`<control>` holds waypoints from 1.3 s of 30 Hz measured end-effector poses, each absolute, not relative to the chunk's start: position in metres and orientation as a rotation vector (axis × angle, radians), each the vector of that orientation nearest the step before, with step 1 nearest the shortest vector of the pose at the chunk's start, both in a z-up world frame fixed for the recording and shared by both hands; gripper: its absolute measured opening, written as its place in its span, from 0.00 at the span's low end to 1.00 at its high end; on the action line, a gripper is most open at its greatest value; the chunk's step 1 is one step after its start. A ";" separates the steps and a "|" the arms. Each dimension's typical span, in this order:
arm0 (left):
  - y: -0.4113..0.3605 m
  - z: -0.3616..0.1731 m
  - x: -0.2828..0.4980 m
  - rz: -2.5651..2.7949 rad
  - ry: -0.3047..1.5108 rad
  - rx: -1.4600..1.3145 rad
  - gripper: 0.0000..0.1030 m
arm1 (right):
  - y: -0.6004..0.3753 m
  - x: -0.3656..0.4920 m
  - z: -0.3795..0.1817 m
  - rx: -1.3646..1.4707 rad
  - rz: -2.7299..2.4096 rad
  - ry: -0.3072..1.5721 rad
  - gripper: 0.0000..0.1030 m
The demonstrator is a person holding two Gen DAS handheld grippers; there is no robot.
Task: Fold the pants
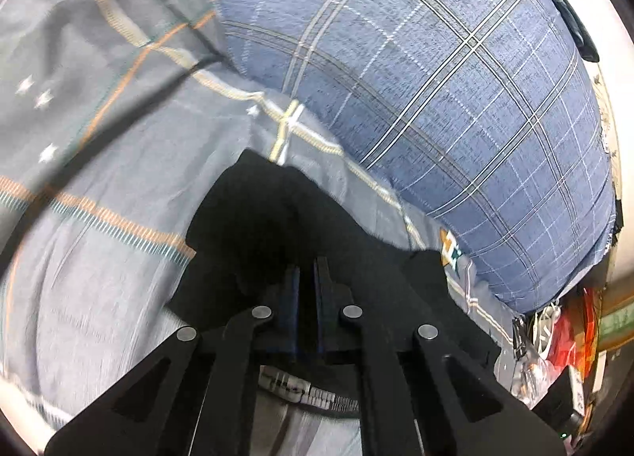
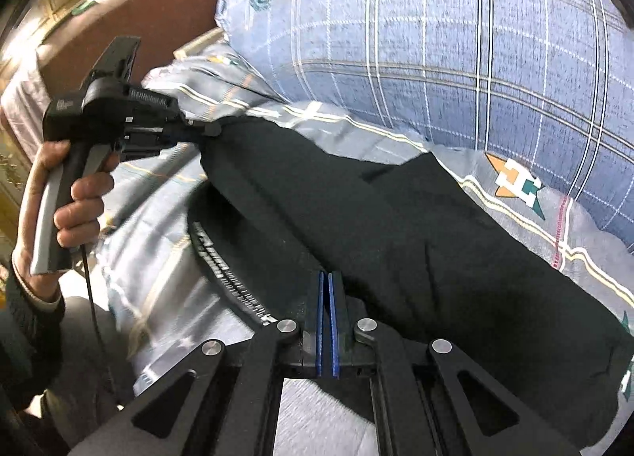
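Blue-padded fingers of the right gripper point(image 2: 327, 289) sit pressed together on an edge of the black pants point(image 2: 396, 226), near the patterned waistband point(image 2: 222, 265), while the left gripper point(image 1: 306, 277) is likewise clamped on the dark cloth at the far end of the same edge. Held at two points like this, the pants hang in a taut span just above the grey bedsheet point(image 2: 166, 297), probably so one half can be carried over the other for a fold. Behind them a blue plaid duvet point(image 2: 455, 39) is heaped. How much cloth sits between each pair of pads is hidden, the legs' ends are cut off at the frame edge, and the black fabric swallows most creases, so its layering is hard to read.
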State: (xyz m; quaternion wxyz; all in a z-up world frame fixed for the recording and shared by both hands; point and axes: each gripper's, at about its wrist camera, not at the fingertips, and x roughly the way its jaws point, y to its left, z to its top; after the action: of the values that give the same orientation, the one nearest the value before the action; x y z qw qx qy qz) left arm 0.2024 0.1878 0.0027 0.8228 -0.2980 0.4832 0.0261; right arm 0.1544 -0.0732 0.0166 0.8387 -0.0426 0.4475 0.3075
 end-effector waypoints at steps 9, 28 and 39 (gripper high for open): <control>0.194 -0.036 0.182 0.183 1.165 -0.571 0.05 | -0.057 0.146 -0.018 -0.230 0.674 1.105 0.00; 0.124 0.037 0.154 0.213 0.844 -0.265 0.64 | -0.161 0.139 0.022 0.318 0.482 0.920 0.49; -0.028 0.016 0.147 -0.132 0.908 -0.113 0.64 | -0.303 0.126 0.027 0.537 0.088 0.790 0.51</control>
State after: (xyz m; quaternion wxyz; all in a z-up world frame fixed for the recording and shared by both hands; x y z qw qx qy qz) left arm 0.1466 -0.0279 0.0160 0.8950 -0.0545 0.4382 -0.0634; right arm 0.1265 -0.3027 0.0274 0.8871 0.2585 0.3800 0.0424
